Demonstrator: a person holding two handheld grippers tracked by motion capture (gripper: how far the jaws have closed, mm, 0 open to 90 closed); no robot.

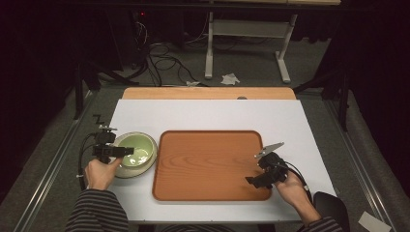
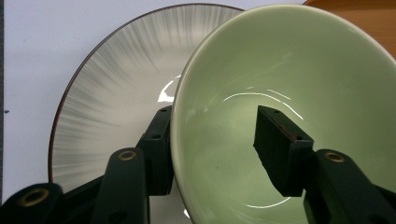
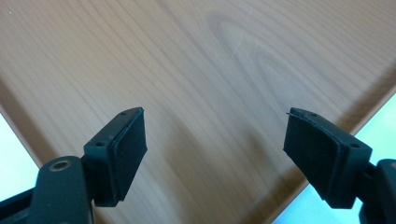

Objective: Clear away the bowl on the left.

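- The white table top (image 1: 212, 113) is carrying everything, and the wooden tray (image 1: 208, 164) is lying across its middle, bare of any load.
- A striped plate (image 1: 126, 171) is sitting at nine o'clock from the tray, just beside the tray's left edge; in the left gripper view the plate (image 2: 107, 102) is spreading out toward ten o'clock behind the bowl.
- The green bowl (image 1: 137, 150) is resting on that plate, tilted in the left gripper view so that its hollow (image 2: 280, 79) is facing the camera.
- The left gripper (image 1: 114, 152) is reaching into the bowl from nine o'clock, and its jaws are straddling the near rim (image 2: 173, 140): one pad is lying outside the wall at eight o'clock, the other inside the hollow at four o'clock.
- The inner pad is standing clear of the wall, so this gripper is bracketing the rim with slack jaws and not pinching it.
- The right gripper (image 1: 258, 180) is hanging over the tray's corner at four o'clock, well apart from the bowl.
- Its pads (image 3: 128, 149) are gaping over bare wood with nothing between them.
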